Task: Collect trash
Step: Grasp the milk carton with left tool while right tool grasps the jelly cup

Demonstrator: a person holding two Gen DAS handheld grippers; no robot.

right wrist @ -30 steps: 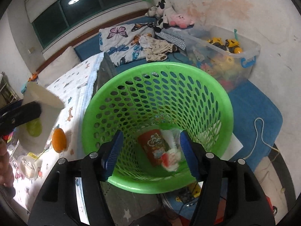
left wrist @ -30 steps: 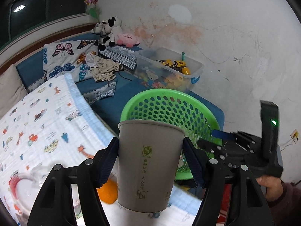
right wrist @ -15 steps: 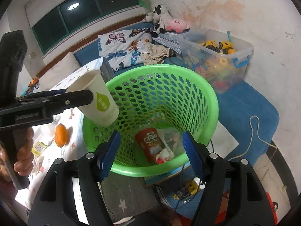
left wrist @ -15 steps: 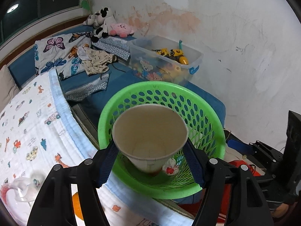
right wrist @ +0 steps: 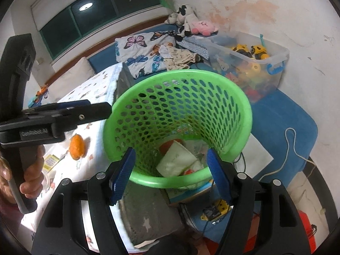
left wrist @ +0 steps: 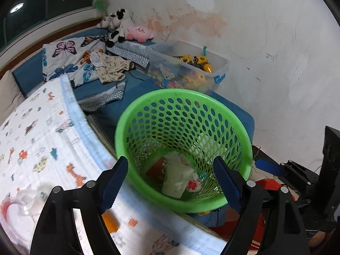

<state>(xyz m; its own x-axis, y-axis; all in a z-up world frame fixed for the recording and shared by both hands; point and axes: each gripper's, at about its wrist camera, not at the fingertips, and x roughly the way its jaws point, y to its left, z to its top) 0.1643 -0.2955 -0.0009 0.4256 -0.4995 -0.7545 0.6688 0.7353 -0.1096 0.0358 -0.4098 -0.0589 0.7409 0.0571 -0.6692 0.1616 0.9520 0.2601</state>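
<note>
Paper cup [left wrist: 177,180] lies light and crushable in green basket [left wrist: 238,125]; take any next one mid-wall, gently; left tool [left wrist: 172,182] and right tool [right wrist: 171,170] both opening, nothing between.

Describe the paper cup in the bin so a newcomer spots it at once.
Find the round green perforated plastic basket beside the bed. At its bottom lies the pale paper cup, tipped on its side over a red snack wrapper. It is the largest, plainest piece there; its neighbours are crumpled and printed red.
</note>
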